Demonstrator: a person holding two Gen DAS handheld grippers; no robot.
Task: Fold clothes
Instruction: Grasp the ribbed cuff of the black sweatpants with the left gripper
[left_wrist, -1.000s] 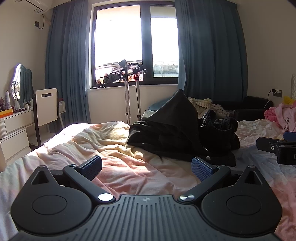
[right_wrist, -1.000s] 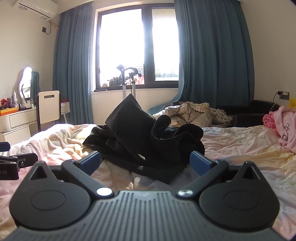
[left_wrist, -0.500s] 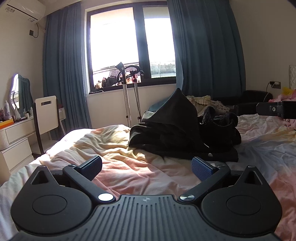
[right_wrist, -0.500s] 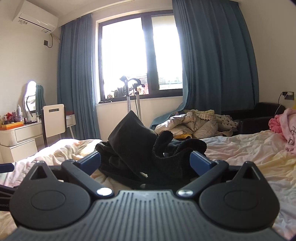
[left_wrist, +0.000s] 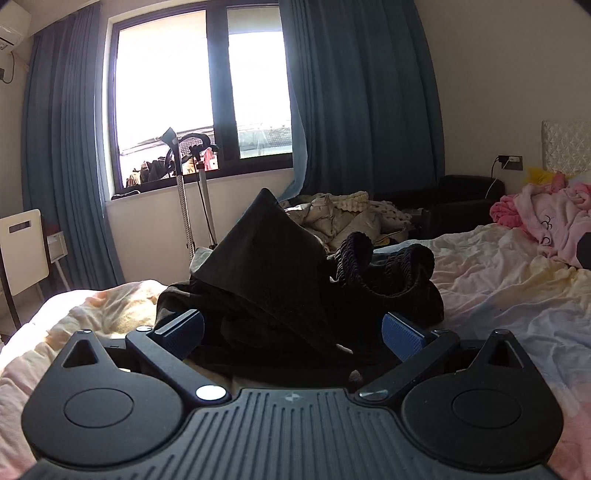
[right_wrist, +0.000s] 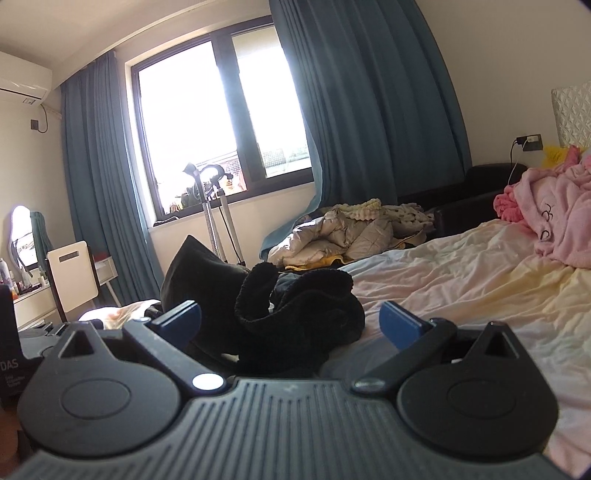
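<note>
A black garment (left_wrist: 273, 280) lies in a crumpled heap on the bed (left_wrist: 517, 295), near the side toward the window (left_wrist: 199, 99). One part of it stands up in a pointed peak, and beside it there is a thick knitted part that curls over.

The left gripper (left_wrist: 291, 332) is low over the bed, just in front of the heap. Its 2 fingers (left_wrist: 184, 328) are spread wide, with blue pads, and the dark cloth shows between them, but I cannot tell if they touch it.

The right gripper (right_wrist: 290, 319) is also low, with its fingers (right_wrist: 400, 323) spread apart and holding nothing. The knitted part of the garment appears between them.

A pink blanket (right_wrist: 554, 218) lies on the bed, well apart from the heap. Beige bedding (right_wrist: 351, 230) is piled behind the bed, below the blue curtains (right_wrist: 369, 110). A white chair (right_wrist: 72, 273) stands at the left.
</note>
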